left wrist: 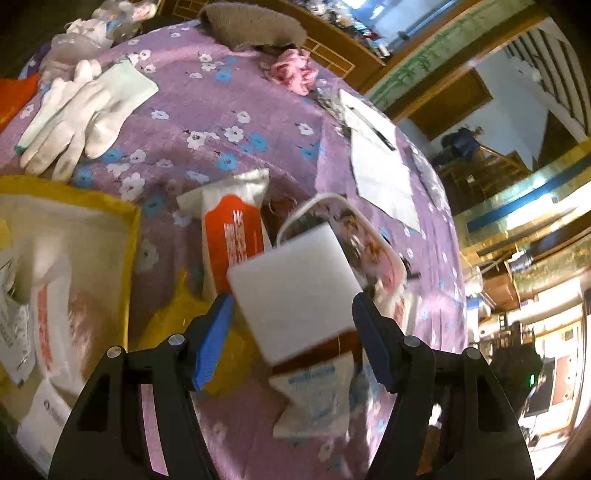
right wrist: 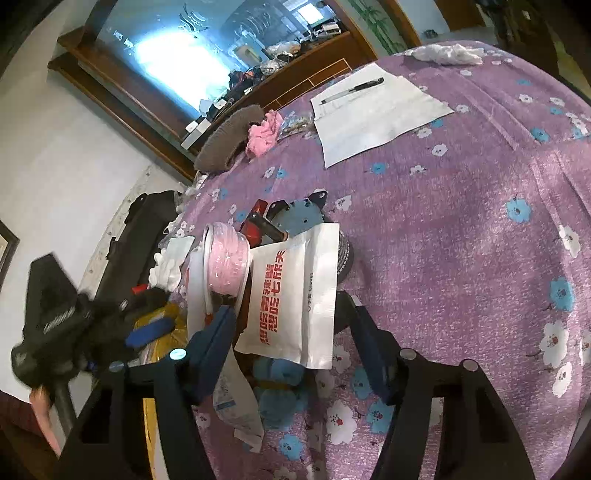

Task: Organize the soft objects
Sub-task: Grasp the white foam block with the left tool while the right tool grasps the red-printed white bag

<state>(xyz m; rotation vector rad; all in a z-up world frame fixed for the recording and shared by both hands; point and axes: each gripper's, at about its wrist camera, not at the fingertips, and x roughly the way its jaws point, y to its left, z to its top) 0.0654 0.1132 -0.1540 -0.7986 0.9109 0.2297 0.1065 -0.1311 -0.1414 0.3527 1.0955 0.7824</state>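
Note:
In the left wrist view my left gripper [left wrist: 293, 306] is shut on a white sponge block [left wrist: 295, 291], held above the purple flowered tablecloth [left wrist: 207, 122]. A yellow bin [left wrist: 107, 206] with white packets lies to its left. A white and orange packet [left wrist: 232, 229] and a floral case [left wrist: 354, 236] lie beyond the block. In the right wrist view my right gripper [right wrist: 291, 325] is open over a white packet with red print [right wrist: 295, 295]. A pink roll [right wrist: 225, 258] stands left of it. The other gripper [right wrist: 66, 325] shows blurred at the left.
White gloves [left wrist: 77, 118], a pink fluffy cloth [left wrist: 295, 70] and a brown fuzzy item [left wrist: 251, 26] lie at the far side. Paper with a pen [right wrist: 373, 110] lies on the cloth. A wooden cabinet [right wrist: 122, 107] stands behind the table.

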